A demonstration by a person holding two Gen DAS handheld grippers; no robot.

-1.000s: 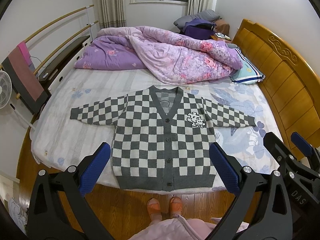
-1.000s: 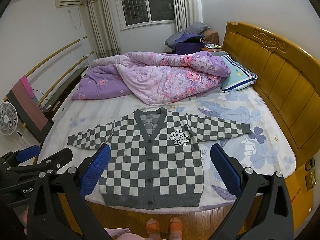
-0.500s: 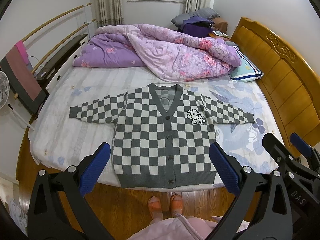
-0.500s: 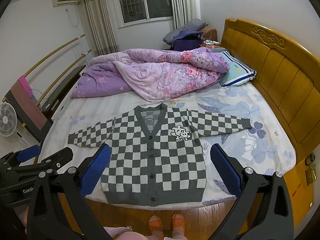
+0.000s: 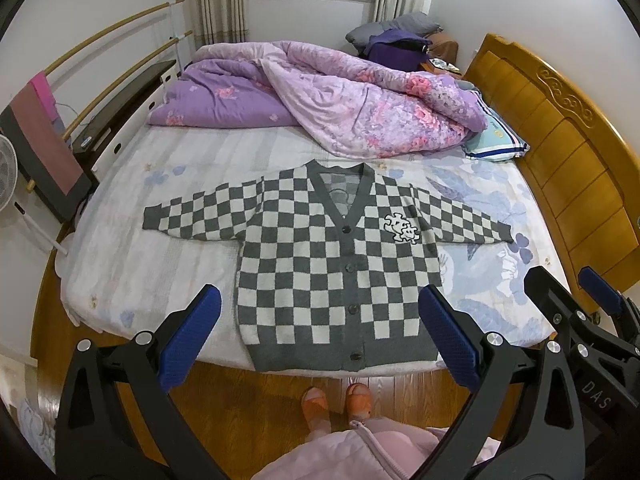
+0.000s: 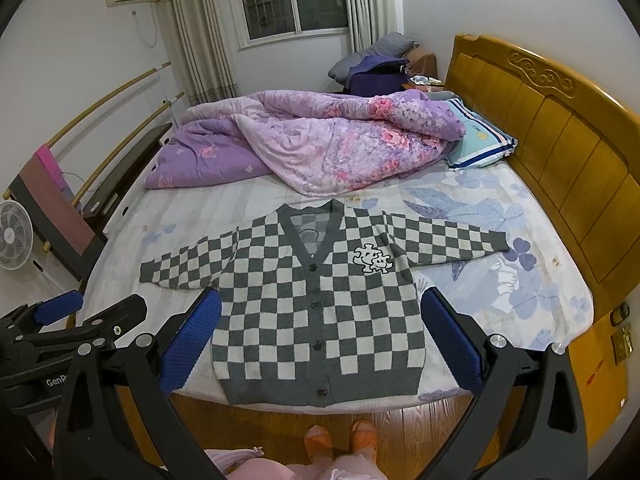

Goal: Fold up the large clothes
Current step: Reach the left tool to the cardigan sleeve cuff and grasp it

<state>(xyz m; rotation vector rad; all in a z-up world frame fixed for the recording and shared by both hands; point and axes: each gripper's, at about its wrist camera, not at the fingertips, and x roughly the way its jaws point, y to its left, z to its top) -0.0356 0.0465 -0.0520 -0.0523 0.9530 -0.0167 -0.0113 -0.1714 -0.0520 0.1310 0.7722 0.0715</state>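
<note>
The cardigan (image 5: 332, 276) is grey-and-cream checked with a white patch (image 5: 401, 229); the quilt (image 6: 320, 148) is purple with pink flowers; the sheet (image 5: 192, 184) is white with pale blue leaves; the headboard (image 6: 560, 120) is honey-yellow wood; both grippers' pads (image 5: 190, 334) are blue on black

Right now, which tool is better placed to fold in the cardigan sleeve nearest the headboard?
Right, probably. The right tool is on the headboard side, nearer that sleeve of the cardigan; the left tool would have to cross over. Both are open and empty.
</note>
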